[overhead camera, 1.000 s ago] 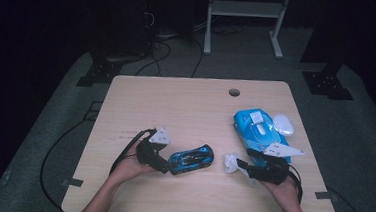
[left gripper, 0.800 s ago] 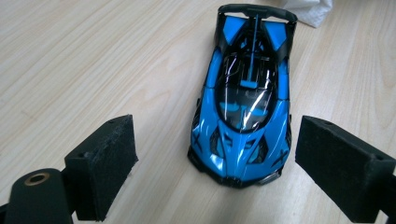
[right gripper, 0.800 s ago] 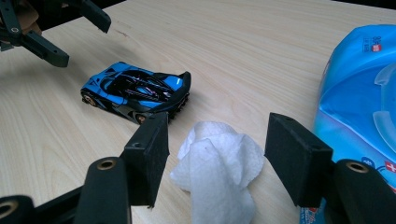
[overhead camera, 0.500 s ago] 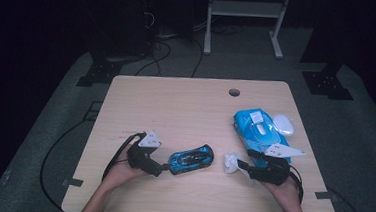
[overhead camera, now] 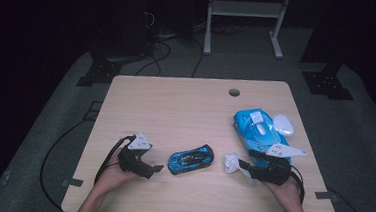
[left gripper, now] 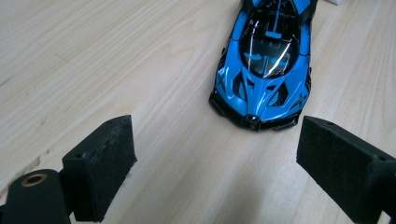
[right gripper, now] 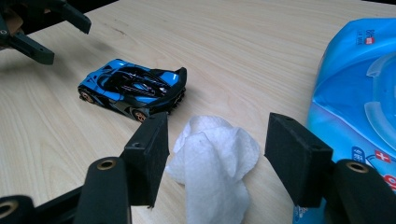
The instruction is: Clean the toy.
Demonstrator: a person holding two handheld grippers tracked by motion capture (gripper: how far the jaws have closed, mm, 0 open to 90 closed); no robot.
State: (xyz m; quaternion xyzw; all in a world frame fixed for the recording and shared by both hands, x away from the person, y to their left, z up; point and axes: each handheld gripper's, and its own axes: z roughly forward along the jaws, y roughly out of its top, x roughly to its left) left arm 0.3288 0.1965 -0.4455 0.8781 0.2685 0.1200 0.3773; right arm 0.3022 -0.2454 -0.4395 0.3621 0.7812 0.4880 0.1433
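So there's this light wooden table filling the middle of the high view, and a blue pack of wipes sits toward the right edge with a small white oval thing just beside it. The toy car is low in the frame, about centre, between the two tools. It's a glossy blue and black sports car with a dark cockpit, long axis running left to right with a slight tilt. The left gripper is just left of it, jaws spread wide with nothing between them, and in the left gripper view the car lies straight ahead, one end pointing right at the gap. My guess is that hand grabs it, since it's the nearer one. The right gripper has its jaws apart around a crumpled white tissue, pads not pressing it as far as I can tell.
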